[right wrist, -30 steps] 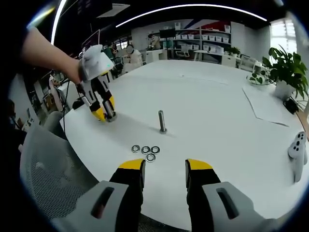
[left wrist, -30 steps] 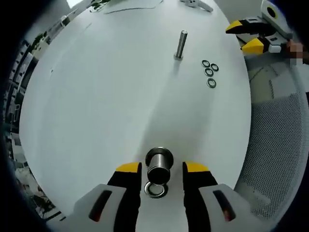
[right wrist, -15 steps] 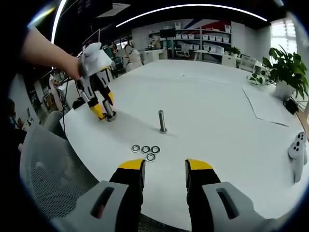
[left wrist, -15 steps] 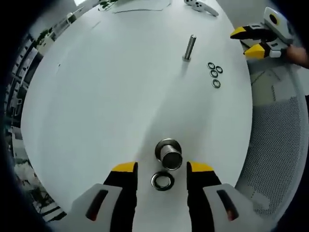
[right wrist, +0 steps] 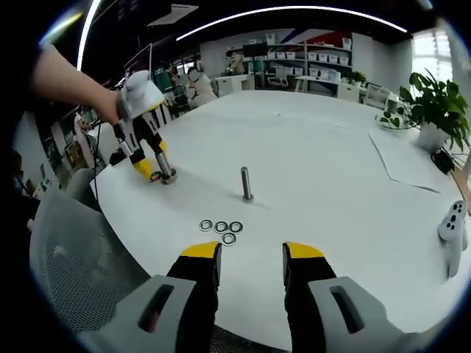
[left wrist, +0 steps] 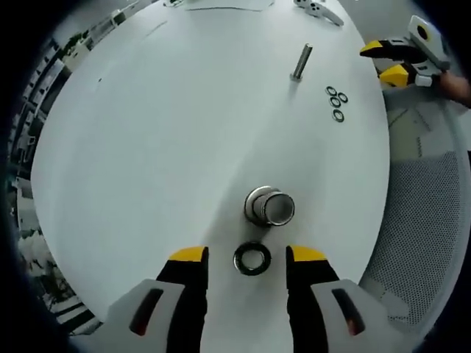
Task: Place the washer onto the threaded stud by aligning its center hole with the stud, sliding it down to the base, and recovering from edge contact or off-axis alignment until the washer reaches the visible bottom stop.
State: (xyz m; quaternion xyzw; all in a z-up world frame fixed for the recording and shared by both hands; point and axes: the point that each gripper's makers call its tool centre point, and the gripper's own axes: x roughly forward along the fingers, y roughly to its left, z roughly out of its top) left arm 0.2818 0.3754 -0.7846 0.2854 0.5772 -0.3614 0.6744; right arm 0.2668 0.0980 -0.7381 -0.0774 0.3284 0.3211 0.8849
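A dark washer [left wrist: 252,259] lies flat on the white table [left wrist: 147,147], just short of a steel threaded stud [left wrist: 269,207] that I see almost end-on. My left gripper [left wrist: 247,255] is open, its yellow tips either side of the washer without touching it. In the right gripper view the left gripper [right wrist: 143,147] hangs over that stud [right wrist: 166,173] at the table's left edge. My right gripper [right wrist: 252,252] stands open with nothing in it, near the front edge. A second stud [right wrist: 246,184] stands upright ahead of it, with several loose washers [right wrist: 221,229] before it.
A mesh chair back [left wrist: 419,220] sits beside the table edge. The second stud [left wrist: 300,62] and spare washers [left wrist: 335,105] lie far across the table, near the right gripper [left wrist: 401,62]. A white controller [right wrist: 455,228], papers [right wrist: 412,158] and a potted plant [right wrist: 434,110] are at right.
My left gripper has drawn back from the near stud; the stud now sits farther ahead and the washer lies on the table between the jaw tips. The right gripper has stayed put.
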